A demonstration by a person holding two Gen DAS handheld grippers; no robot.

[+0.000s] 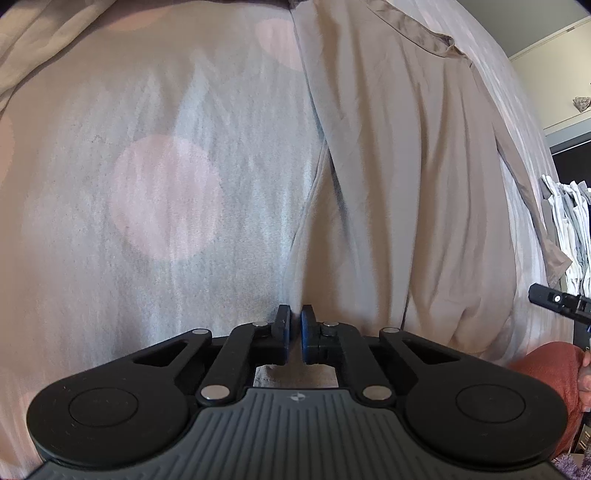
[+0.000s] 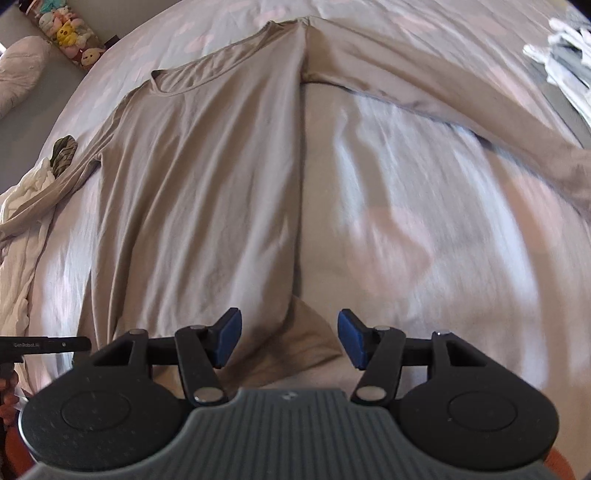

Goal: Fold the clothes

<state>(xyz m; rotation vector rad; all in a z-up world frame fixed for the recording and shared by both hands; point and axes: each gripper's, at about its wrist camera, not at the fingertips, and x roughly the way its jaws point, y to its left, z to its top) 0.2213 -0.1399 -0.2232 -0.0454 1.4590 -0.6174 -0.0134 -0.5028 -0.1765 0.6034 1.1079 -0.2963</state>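
A beige long-sleeved shirt (image 2: pixel 199 173) lies spread on the bed, neckline at the far end, one sleeve stretched out to the right. In the left wrist view the same shirt (image 1: pixel 399 177) fills the right half, and its side edge runs down into my left gripper (image 1: pixel 295 326), whose blue pads are shut on that edge. My right gripper (image 2: pixel 290 341) stands open above the shirt's near corner, which lies between its fingers without touching the pads. The right gripper's tip (image 1: pixel 554 299) also shows at the right edge of the left wrist view.
The bed sheet (image 1: pixel 166 199) is pale with pink dots. Folded clothes (image 2: pixel 565 55) sit at the far right, a white cloth pile (image 2: pixel 22 206) at the left edge, and plush toys (image 2: pixel 70 29) and a pillow (image 2: pixel 18 70) beyond. A rust-red sleeve (image 1: pixel 546 365) is nearby.
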